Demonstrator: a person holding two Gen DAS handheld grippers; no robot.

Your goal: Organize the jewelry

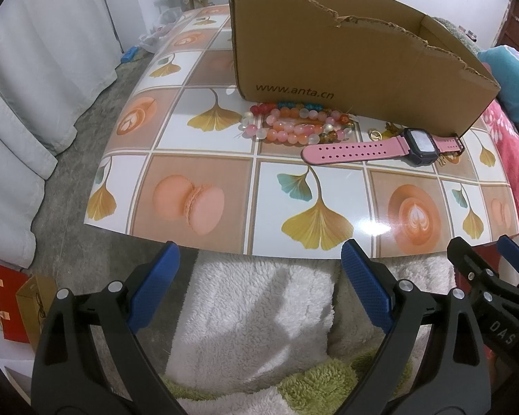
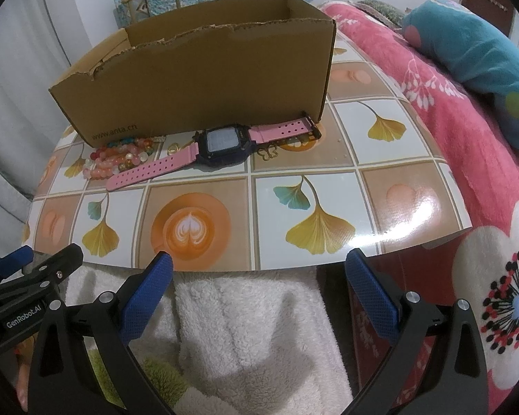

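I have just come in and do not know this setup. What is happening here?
A person holds two grippers, left gripper and right gripper, both open and empty, short of the table. Bead bracelets and a pink watch lie in front of the cardboard box. Nothing is picked up yet.

1. Could not see inside the cardboard box (image 1: 346,58); near wall blocked the interior.
2. Could not read the watch (image 2: 221,143) screen; too blurred.
3. Could not identify small gold pieces (image 1: 380,134) beside the bead bracelets (image 1: 294,122); too small, partly hidden behind the watch.
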